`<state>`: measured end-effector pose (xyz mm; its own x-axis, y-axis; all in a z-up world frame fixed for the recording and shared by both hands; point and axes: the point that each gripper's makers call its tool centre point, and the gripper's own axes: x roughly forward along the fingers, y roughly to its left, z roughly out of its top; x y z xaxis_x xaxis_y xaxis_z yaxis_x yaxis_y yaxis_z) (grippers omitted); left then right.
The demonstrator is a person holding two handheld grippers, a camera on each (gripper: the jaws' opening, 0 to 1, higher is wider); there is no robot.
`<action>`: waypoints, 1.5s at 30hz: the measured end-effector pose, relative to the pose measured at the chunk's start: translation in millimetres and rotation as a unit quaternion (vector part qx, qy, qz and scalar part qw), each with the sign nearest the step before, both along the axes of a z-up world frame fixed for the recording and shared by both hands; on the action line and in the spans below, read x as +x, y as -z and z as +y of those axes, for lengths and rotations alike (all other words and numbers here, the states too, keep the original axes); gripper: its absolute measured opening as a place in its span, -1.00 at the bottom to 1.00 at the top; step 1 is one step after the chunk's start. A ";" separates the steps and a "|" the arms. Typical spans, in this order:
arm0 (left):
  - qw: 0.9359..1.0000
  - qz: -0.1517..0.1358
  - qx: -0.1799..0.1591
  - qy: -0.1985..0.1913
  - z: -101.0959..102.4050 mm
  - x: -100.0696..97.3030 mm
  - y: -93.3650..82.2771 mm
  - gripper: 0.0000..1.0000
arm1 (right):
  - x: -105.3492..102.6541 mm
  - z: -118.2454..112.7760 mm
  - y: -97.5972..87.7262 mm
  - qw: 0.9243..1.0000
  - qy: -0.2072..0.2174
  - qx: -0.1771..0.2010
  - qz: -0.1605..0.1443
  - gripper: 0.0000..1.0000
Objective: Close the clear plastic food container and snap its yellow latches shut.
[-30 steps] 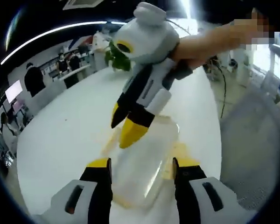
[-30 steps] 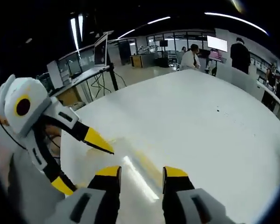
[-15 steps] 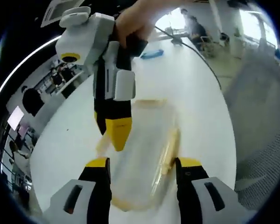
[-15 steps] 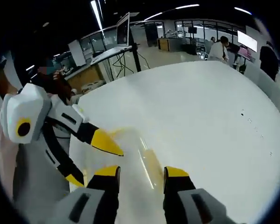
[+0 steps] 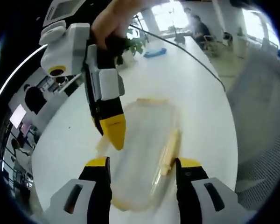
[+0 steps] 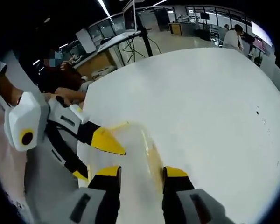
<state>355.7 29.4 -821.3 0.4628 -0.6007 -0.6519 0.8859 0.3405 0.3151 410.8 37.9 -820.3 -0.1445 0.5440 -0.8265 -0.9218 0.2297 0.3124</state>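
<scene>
both hand-held grippers, left [image 5: 140,168] and right [image 6: 140,175], open and empty, jaws straddling clear container [image 5: 142,149] with yellow latch [image 5: 169,149] on white worktop [image 6: 200,102].

We see bare white table [image 5: 200,93] all around the clear container [image 5: 144,149]; the right gripper [image 5: 113,133] blocks its left edge.

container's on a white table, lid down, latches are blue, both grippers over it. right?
Not quite: the latches are yellow, not blue, as the left gripper view shows. The rest holds: the clear container sits on the white table, lid down, with the left gripper and right gripper over it.
</scene>
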 end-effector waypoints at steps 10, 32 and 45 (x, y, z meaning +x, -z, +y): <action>1.000 0.018 0.015 -0.005 1.0 2.6 1.0 0.01 | -1.9 1.1 3.3 0.996 -0.051 -0.069 0.025 -0.42; 0.998 -0.038 0.016 -0.038 -0.7 3.5 3.2 -0.03 | -8.0 3.9 6.2 0.993 -0.074 -0.084 0.029 -0.36; 0.998 -0.051 -0.004 -0.029 -3.1 1.7 3.8 0.05 | -8.5 10.0 1.4 0.999 -0.022 -0.009 -0.032 -0.28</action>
